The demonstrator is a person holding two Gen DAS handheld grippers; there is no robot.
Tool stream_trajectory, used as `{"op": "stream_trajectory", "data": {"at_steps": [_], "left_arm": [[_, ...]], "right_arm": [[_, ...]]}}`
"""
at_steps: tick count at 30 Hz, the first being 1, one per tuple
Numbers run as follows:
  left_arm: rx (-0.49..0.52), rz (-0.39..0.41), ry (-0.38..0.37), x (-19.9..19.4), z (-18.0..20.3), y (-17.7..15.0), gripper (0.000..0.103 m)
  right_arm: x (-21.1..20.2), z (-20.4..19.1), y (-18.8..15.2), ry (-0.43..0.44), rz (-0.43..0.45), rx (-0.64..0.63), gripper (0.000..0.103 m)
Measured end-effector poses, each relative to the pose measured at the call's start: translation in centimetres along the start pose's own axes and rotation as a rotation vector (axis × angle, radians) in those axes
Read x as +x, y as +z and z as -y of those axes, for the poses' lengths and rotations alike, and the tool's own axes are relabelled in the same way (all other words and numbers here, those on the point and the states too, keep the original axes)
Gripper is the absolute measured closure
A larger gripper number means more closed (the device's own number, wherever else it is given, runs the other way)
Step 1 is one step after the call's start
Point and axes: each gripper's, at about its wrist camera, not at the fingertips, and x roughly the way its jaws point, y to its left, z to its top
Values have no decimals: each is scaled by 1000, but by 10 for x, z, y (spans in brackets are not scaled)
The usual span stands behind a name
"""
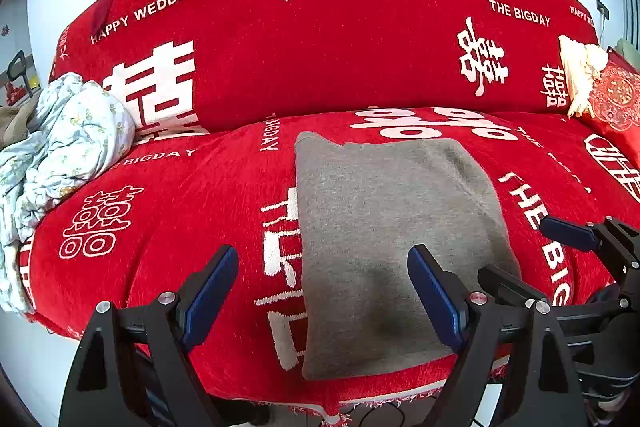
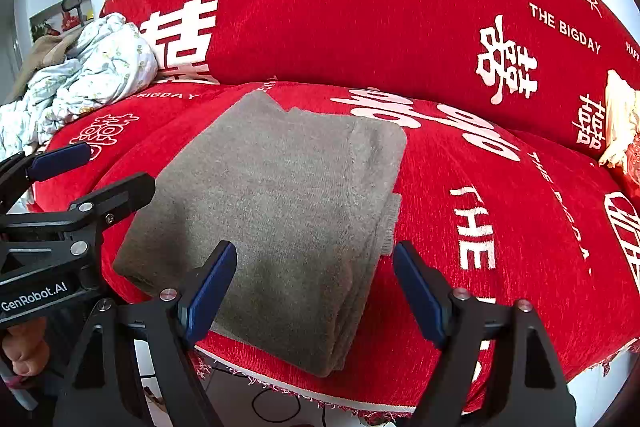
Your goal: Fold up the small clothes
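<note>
garment: grey knit piece (image 1: 384,247), folded into a thick rectangle, flat on sofa seat (image 1: 180,227), reaching its front edge
left gripper (image 1: 324,291): jaws wide, holding nothing, above garment's near left edge
right gripper (image 2: 314,291): jaws wide, holding nothing, above garment's near right corner
clutter: floral bundle (image 1: 60,147) at seat's left end; cushion (image 1: 612,95) at right end

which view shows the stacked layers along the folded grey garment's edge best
The right wrist view: the grey garment shows its layered right edge and ribbed hem. The left wrist view shows it as a flat rectangle, layers hardly visible.
</note>
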Motion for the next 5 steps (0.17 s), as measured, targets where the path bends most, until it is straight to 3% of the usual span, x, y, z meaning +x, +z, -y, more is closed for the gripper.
{"op": "stream_trajectory", "data": {"at_steps": [5], "left_arm": [[0, -1, 1, 1, -1, -1, 16]], "right_arm": [[0, 0, 0, 0, 1, -1, 20]]}}
